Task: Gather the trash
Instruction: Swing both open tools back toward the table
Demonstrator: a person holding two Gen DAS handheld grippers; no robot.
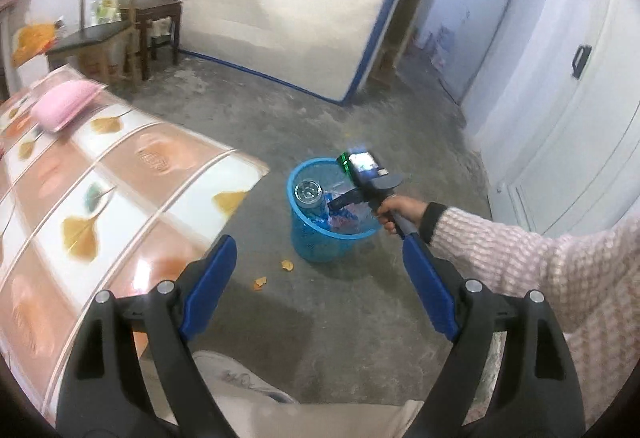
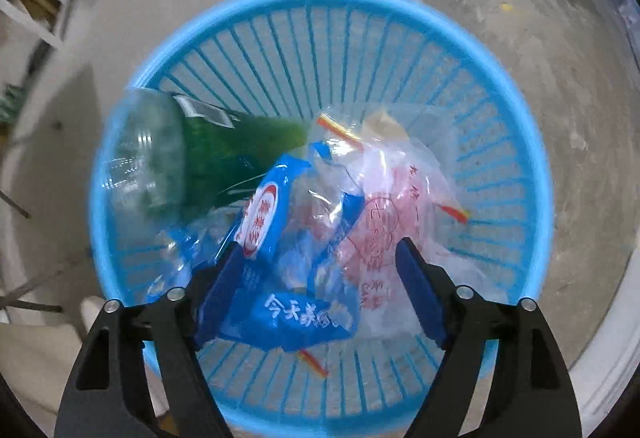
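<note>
Pointing straight down, the right gripper (image 2: 320, 274) hung over the blue basket (image 2: 520, 142), fingers spread, gripping nothing. Wrappers (image 2: 304, 322) and a green bottle (image 2: 208, 154) lay inside. The left gripper (image 1: 316, 270) gaped wide, empty, above the floor (image 1: 320, 318).

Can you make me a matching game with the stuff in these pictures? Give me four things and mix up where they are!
Things:
1. green bottle
2. pink pillow
3. orange scraps
4. blue wrapper

Places:
A. on the bare concrete floor beside the basket
B. on the flowery cover at the left
C. leaning inside the blue basket, clear base up
D. in the basket, between the open right gripper's fingers

Pairs: 1-C, 2-B, 3-A, 4-D
</note>
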